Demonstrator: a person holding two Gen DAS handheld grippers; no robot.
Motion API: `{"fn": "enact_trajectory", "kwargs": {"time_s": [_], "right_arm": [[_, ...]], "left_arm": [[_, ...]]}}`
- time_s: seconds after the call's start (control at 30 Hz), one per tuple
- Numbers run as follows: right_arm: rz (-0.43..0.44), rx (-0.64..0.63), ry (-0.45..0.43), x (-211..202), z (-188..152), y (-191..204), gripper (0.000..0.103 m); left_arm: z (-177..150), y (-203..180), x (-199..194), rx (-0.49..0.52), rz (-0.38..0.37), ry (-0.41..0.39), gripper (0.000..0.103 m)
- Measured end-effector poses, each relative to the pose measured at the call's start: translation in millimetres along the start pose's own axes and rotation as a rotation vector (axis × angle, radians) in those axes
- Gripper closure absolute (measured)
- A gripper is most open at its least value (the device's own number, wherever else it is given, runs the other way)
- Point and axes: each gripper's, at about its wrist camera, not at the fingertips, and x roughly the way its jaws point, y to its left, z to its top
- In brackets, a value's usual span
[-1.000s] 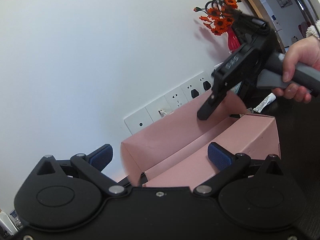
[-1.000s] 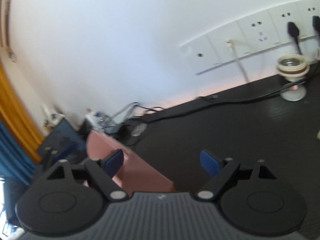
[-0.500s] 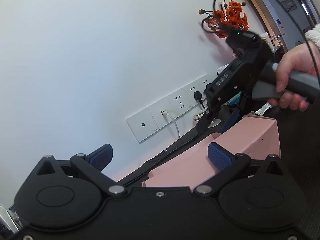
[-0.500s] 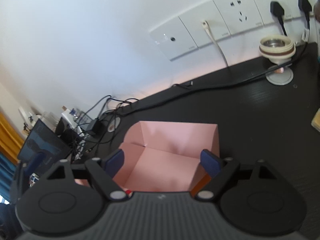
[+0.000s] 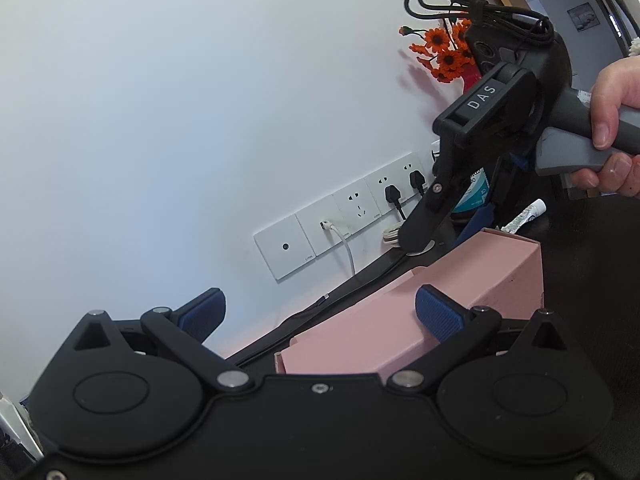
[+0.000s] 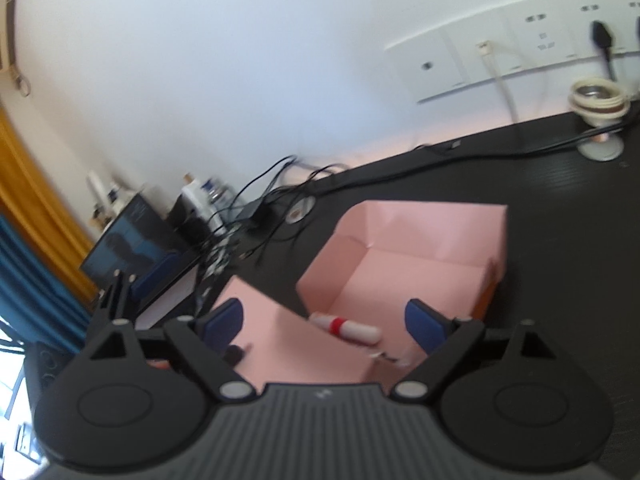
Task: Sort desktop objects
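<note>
A pink open box stands on the black desk. A white tube with a red band lies inside it near the front. In the left wrist view the box shows from its side, close below my left gripper, which is open and empty. My right gripper is open and empty, hovering above the box's front; it also shows in the left wrist view, held by a hand above the box's far end.
Wall sockets with plugged cables run along the white wall. A small white stand sits at the back right. Orange flowers in a red vase, a white tube, a tangle of cables and a dark screen surround the box.
The right gripper view shifted left and tilted; the white tube in the box has come into view. In the left wrist view the right gripper rose slightly above the box.
</note>
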Motion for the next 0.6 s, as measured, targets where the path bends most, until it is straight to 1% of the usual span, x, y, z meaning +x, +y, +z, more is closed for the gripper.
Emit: {"fn": "enact_trajectory", "kwargs": {"time_s": [0.1, 0.2, 0.3, 0.37, 0.43, 0.5, 0.53, 0.6], "right_arm": [[0.023, -0.025, 0.028, 5, -3, 11, 0.015], [-0.002, -0.113, 0.041, 6, -7, 26, 0.013], [-0.02, -0.24, 0.035, 2, -20, 39, 0.012], [-0.014, -0.308, 0.019, -3, -30, 44, 0.011], [0.001, -0.376, 0.028, -7, -37, 47, 0.011], [0.024, -0.469, 0.037, -11, -43, 50, 0.011], [0.027, -0.522, 0.048, -13, -47, 53, 0.011], [0.006, -0.634, 0.077, -12, -54, 61, 0.011]], "left_arm": [[1, 0, -3, 0.004, 0.007, 0.009, 0.0], [1, -1, -6, 0.002, 0.008, 0.011, 0.0], [-1, 1, -12, -0.018, -0.003, 0.011, 0.0], [-2, 2, -16, -0.026, -0.012, 0.012, 0.0], [-2, 4, -18, -0.029, -0.018, 0.013, 0.0], [-2, 5, -19, -0.033, -0.023, 0.017, 0.0], [-2, 5, -19, -0.034, -0.023, 0.019, 0.0], [-1, 5, -20, -0.035, -0.022, 0.022, 0.0]]}}
